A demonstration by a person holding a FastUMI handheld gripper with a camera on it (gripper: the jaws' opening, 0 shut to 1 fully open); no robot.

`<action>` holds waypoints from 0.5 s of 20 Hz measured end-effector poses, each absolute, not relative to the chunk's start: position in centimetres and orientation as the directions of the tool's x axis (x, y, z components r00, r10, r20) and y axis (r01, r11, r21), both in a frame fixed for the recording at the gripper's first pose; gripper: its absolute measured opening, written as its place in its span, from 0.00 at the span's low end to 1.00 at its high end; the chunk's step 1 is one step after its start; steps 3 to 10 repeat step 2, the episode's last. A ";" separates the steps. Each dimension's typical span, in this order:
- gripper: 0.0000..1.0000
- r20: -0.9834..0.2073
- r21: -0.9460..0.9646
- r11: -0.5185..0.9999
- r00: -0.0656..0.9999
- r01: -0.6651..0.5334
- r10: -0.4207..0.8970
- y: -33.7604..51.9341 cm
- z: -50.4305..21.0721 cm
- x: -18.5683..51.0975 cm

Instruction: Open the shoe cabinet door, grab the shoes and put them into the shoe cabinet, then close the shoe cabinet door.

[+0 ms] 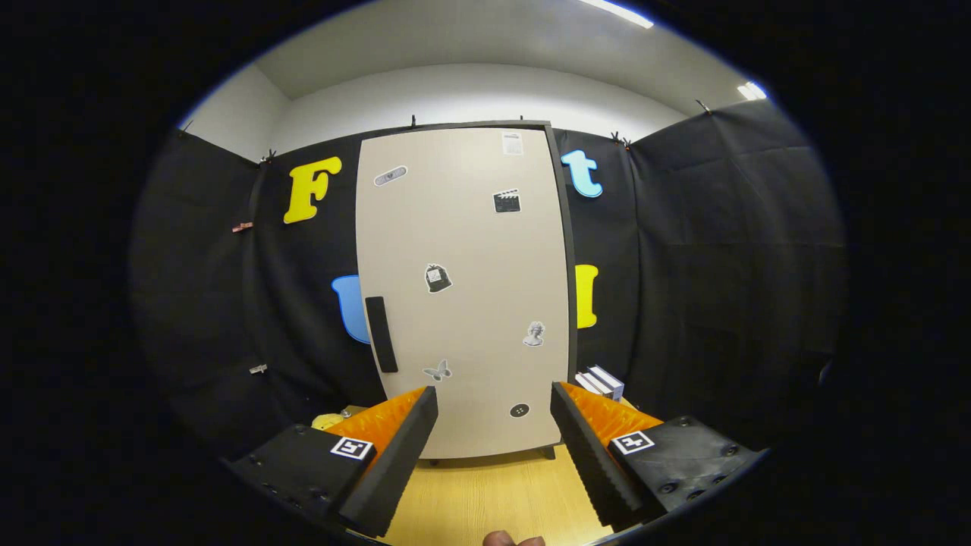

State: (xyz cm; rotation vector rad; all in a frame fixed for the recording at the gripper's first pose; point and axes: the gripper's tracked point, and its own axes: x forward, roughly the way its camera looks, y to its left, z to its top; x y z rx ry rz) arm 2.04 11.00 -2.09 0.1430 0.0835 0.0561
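Shoe cabinet (464,288): tall, pale, upright, well beyond the fingers and facing them; door shut, its face flush within a dark frame edge along the top and the right side. Short dark feet at the base, partly hidden behind the fingertips.

Door handle (381,334): dark vertical bar near the door's left edge, beyond and above the left finger.

Stickers (438,278): several small ones scattered over the door (too small to make out in detail); one round dark one (519,410) sits low, just above the gap between the fingers.

Gripper (493,402): fingers spread wide, nothing between them, both held in the air short of the cabinet; a square marker on each finger body.

Floor (493,493): light wood-grain surface, seen between the fingers and running up to the cabinet's base.

Yellow object (328,421): just beyond the left finger, mostly hidden by it; cannot tell what it is.

Stacked white and grey items (601,381): beside the cabinet's lower right corner, beyond the right finger, partly covered by it; kind unclear, possibly books or boxes.

Fingertip of a person (513,540): cut off at the near edge, between the finger bodies
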 end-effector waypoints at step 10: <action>0.98 -0.078 0.143 0.989 0.995 -0.049 0.060 10.9 -2.1 2.1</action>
